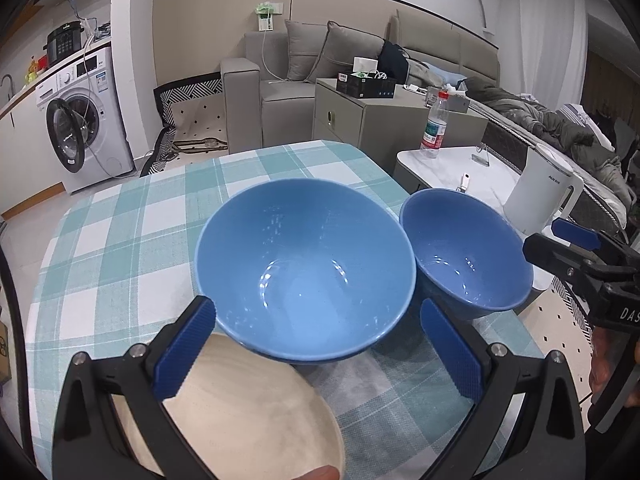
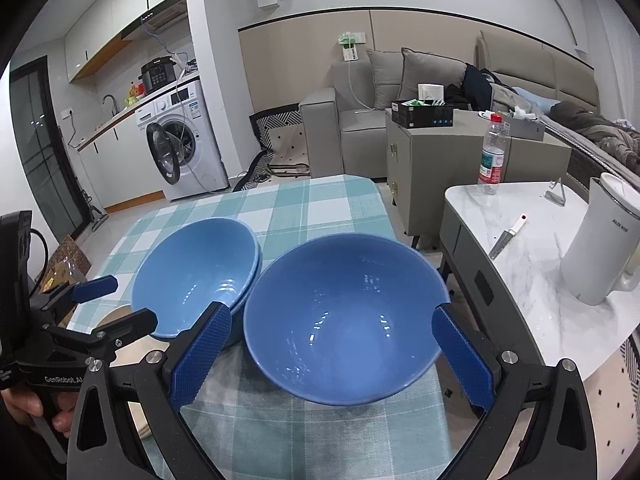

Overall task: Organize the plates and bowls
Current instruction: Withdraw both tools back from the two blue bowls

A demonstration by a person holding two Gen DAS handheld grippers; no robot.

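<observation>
Two nested blue bowls (image 1: 304,268) (image 2: 196,276) sit mid-table on the checked cloth (image 1: 132,248). My left gripper (image 1: 320,344) (image 2: 120,304) stands open just short of their near rim, touching nothing. Its left finger (image 1: 188,344) hangs over a beige plate (image 1: 248,412) (image 2: 116,316) at the near edge. A single blue bowl (image 1: 464,252) (image 2: 344,320) rests to the right, near the table's right edge. My right gripper (image 2: 332,356) (image 1: 540,236) is open, its tips flanking that bowl's near rim without visibly pressing.
A marble side table (image 2: 520,280) to the right carries a white kettle (image 2: 600,248) (image 1: 544,196), a water bottle (image 2: 494,156) and a knife (image 2: 508,236). A grey cabinet (image 2: 440,168), a sofa and a washing machine (image 2: 188,140) stand beyond.
</observation>
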